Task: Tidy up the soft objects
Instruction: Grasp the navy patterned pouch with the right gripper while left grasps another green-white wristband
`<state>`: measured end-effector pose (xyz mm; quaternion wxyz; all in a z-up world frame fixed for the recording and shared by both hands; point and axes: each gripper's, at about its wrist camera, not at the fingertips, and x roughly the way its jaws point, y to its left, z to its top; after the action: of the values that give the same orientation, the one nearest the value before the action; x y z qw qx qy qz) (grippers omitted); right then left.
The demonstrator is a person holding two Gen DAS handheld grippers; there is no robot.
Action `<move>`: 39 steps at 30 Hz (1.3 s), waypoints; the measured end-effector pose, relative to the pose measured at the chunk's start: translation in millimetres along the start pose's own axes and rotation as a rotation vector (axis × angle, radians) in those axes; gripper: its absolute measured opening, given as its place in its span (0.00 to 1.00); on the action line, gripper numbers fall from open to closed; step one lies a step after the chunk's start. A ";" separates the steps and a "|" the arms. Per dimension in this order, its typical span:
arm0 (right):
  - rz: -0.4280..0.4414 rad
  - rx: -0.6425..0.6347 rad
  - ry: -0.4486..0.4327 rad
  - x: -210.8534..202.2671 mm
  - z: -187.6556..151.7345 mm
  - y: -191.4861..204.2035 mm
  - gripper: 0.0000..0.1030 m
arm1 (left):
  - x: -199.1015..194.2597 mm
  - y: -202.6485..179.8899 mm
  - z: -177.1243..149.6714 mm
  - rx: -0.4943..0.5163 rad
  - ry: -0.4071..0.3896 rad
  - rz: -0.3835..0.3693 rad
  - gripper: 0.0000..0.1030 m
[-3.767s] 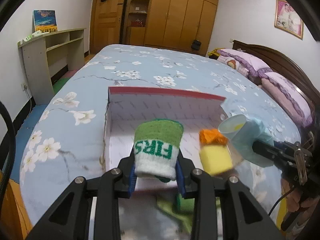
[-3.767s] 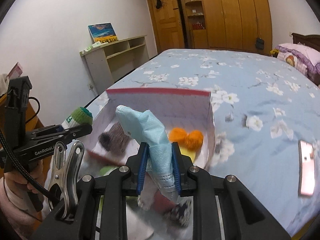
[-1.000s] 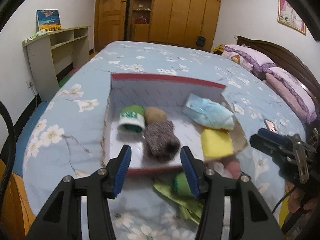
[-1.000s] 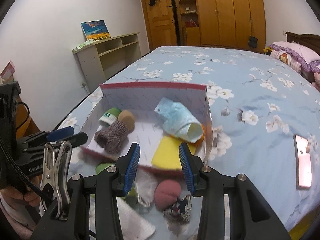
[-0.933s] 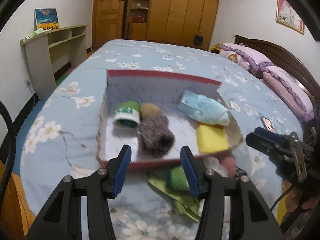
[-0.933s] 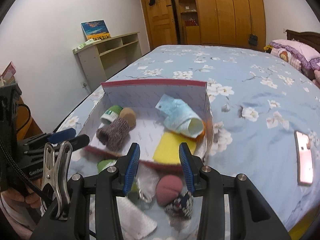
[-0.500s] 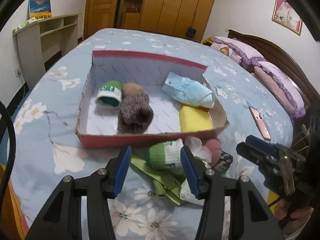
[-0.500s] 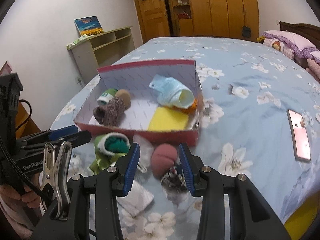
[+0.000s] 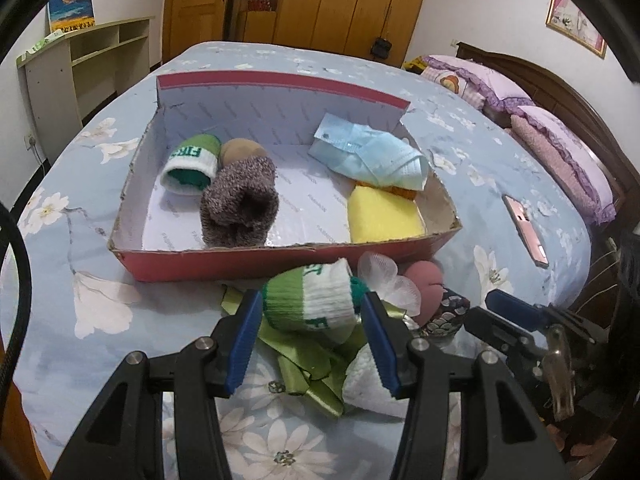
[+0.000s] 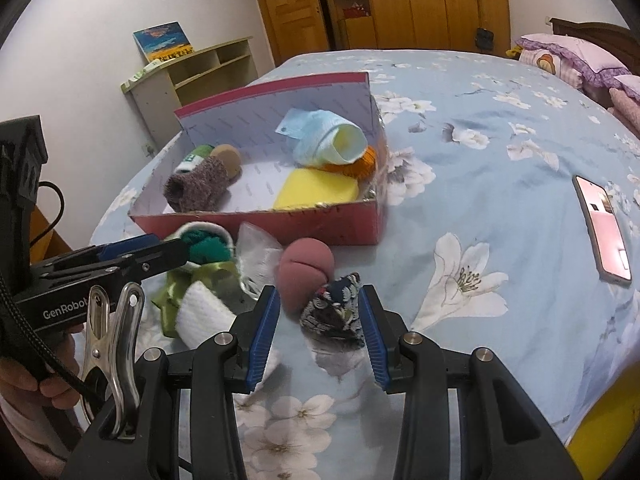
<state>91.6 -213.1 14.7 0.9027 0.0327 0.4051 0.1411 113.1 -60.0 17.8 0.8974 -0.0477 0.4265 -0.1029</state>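
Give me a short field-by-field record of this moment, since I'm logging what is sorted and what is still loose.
container: red box on the bed
in box: green-and-white sock roll, grey sock roll, blue face mask, yellow sponge
outside box: second green-and-white roll, pink ball, dark patterned pouch
left gripper: open, jaws either side of the second green-and-white roll
right gripper: open, around the pouch
nearby: phone on the bedspread
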 end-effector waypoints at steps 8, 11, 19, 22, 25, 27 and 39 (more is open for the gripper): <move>0.025 0.010 0.037 15.1 -5.5 -6.2 0.41 | 15.4 -0.7 2.1 -0.002 0.000 0.015 0.52; 0.042 -0.004 0.040 18.6 -7.2 -4.9 0.41 | 20.7 -0.5 2.8 -0.007 0.002 0.012 0.52; 0.037 0.002 0.082 39.2 -14.5 -13.4 0.41 | 32.4 -2.8 2.3 -0.003 0.022 0.004 0.50; 0.048 -0.008 0.073 40.0 -15.7 -14.6 0.41 | 34.6 -4.8 2.0 0.005 0.026 0.001 0.47; 0.054 -0.016 0.064 39.6 -16.0 -14.6 0.39 | 33.0 -7.2 1.8 0.016 0.018 -0.003 0.42; 0.062 -0.018 0.061 39.4 -16.6 -14.8 0.38 | 30.5 -7.9 1.5 0.021 0.014 -0.006 0.40; 0.081 -0.034 0.033 23.3 -16.8 -7.9 0.34 | -0.8 -1.6 -0.6 0.016 -0.037 -0.028 0.39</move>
<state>95.7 -215.1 -14.8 0.8899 0.0315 0.4157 0.1851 111.9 -61.3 18.2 0.9039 -0.0482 0.4083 -0.1180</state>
